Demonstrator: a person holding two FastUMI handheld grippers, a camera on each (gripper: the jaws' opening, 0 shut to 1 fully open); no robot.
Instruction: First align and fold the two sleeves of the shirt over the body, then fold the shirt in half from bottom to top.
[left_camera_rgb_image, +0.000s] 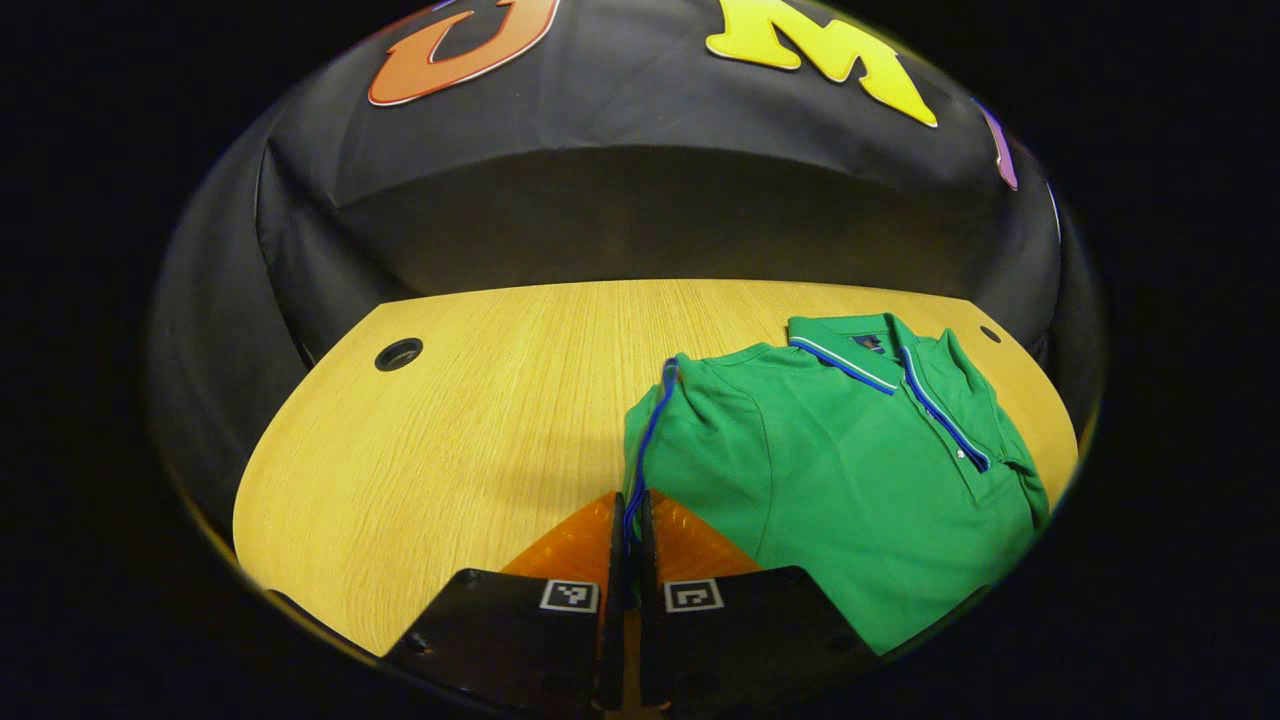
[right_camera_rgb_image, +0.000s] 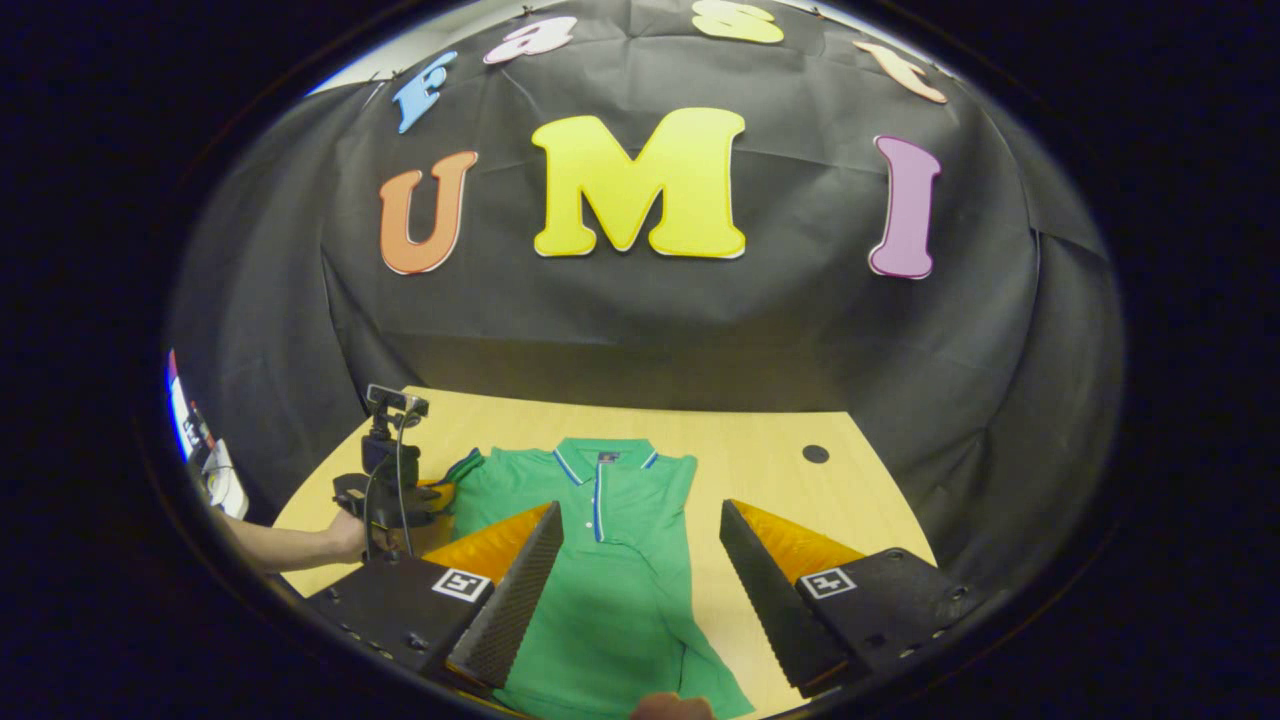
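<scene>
A: Item: green shirt (right_camera_rgb_image: 610, 560), lying collar-up on the wooden table (left_camera_rgb_image: 450, 420). Sleeve (left_camera_rgb_image: 655, 440) with blue trim?

B: Pinched at its cuff between the pressed-together fingers of the left gripper (left_camera_rgb_image: 630, 540).

A: Right gripper (right_camera_rgb_image: 640, 570)?

B: Fingers spread, hovering above the shirt's body.

A: Handling?

B: Likely soft, light, limp knit; it should drape and wrinkle. Best held by cuffs and hem corners.

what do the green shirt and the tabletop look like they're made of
The green shirt looks like a soft knit polo fabric, matte, creasing gently near the sleeve; its collar carries blue and white striped trim. The tabletop looks like light wood or wood-grain laminate: fine straight grain lines and a smooth, slightly glossy finish. Which of the two, the views leave open.
</scene>
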